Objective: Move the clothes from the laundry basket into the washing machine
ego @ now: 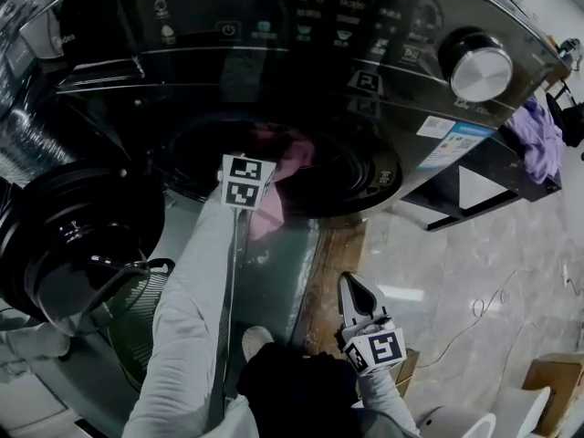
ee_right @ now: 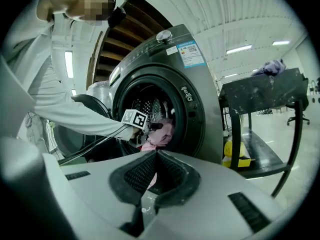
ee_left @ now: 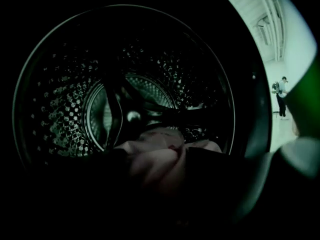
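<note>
Door (ego: pixel 64 245) of the washer (ego: pixel 365 62) stands open at far left. Below it sits a slotted basket (ego: pixel 137 331), largely hidden by a sleeve; contents cannot be told. Left gripper (ee_right: pixel 152 127) is in the drum (ee_left: pixel 65 109) mouth, jaws apart, with a pink cloth (ee_left: pixel 150 154) bunched between them, resting on the drum's lower lip and spilling a little outward. No other garment is visible in the drum. Right gripper (ee_right: pixel 156 153) is outside, low in front of the washer, jaws together, empty. Far right, a dark table (ego: pixel 474 167) carries a purple cloth (ego: pixel 538 135).
</note>
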Demonstrator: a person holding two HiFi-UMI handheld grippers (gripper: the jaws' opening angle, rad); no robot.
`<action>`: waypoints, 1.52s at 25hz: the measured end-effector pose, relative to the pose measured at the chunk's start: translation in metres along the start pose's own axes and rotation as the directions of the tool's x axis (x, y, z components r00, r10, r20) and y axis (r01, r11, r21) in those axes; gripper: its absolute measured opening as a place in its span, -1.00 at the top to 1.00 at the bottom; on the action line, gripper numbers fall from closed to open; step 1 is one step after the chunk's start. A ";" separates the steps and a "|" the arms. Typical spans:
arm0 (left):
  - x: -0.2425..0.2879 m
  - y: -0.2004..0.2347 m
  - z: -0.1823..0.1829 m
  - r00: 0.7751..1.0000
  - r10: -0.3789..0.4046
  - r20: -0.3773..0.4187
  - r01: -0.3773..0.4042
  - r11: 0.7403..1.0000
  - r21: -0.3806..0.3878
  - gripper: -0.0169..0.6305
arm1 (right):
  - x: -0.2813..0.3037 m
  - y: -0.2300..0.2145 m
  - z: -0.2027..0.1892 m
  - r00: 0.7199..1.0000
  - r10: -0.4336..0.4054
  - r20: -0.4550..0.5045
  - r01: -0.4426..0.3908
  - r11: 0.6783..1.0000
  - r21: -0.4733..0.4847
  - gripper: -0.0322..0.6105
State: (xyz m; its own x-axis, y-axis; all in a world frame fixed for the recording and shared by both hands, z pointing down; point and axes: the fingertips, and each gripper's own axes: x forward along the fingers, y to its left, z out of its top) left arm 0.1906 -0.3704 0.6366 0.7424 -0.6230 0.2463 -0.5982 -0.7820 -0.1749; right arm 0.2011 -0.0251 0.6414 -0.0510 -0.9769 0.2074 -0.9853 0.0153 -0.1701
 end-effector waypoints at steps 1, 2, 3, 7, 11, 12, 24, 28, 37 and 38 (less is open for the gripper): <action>-0.005 0.000 -0.003 1.000 0.002 -0.001 -0.002 1.000 -0.017 -0.23 | -0.001 0.000 0.000 1.000 -0.001 -0.005 0.001 1.000 0.008 0.85; -0.011 0.002 -0.004 1.000 0.006 -0.002 -0.006 0.999 -0.033 -0.24 | -0.002 0.000 0.001 1.000 -0.003 -0.011 0.003 1.000 0.014 0.85; -0.018 0.003 -0.004 1.000 0.010 -0.003 -0.010 0.999 -0.044 -0.26 | -0.002 0.001 0.002 1.000 -0.002 -0.019 0.002 1.000 0.017 0.85; -0.044 -0.001 -0.008 1.000 0.009 -0.018 -0.010 0.998 -0.059 -0.26 | -0.003 0.011 0.015 0.999 0.019 -0.044 -0.018 1.000 0.011 0.85; -0.076 -0.008 -0.019 0.999 0.028 -0.043 -0.032 0.996 -0.088 -0.26 | -0.010 0.023 0.031 0.998 0.045 -0.047 -0.044 0.999 0.011 0.85; -0.086 -0.011 -0.025 0.998 0.033 -0.054 -0.039 0.993 -0.109 -0.26 | -0.014 0.025 0.033 0.997 0.046 -0.056 -0.045 0.999 0.018 0.85; -0.106 -0.077 -0.168 0.929 0.057 -0.365 -0.125 0.978 -0.166 -0.19 | -0.035 0.020 0.007 0.993 0.044 -0.110 -0.040 0.999 0.037 0.85; -0.096 -0.054 -0.165 0.890 0.138 -0.435 -0.196 0.976 -0.091 0.83 | -0.035 0.015 -0.003 0.989 0.039 -0.139 -0.035 0.999 0.032 0.85; -0.097 -0.012 -0.082 0.936 0.161 -0.314 -0.224 0.958 -0.177 0.87 | -0.028 0.025 0.027 0.987 0.071 -0.144 -0.062 0.996 0.069 0.85; -0.090 -0.006 -0.068 0.944 0.168 -0.285 -0.225 0.957 -0.183 0.87 | -0.027 0.025 0.029 0.986 0.074 -0.149 -0.065 0.996 0.066 0.85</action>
State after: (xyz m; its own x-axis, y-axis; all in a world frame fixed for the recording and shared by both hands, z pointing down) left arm 0.1068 -0.3079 0.6802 0.5142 -0.7141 0.4750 -0.7951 -0.6046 -0.0483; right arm 0.1828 -0.0042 0.6040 -0.1476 -0.9303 0.3358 -0.9669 0.0644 -0.2468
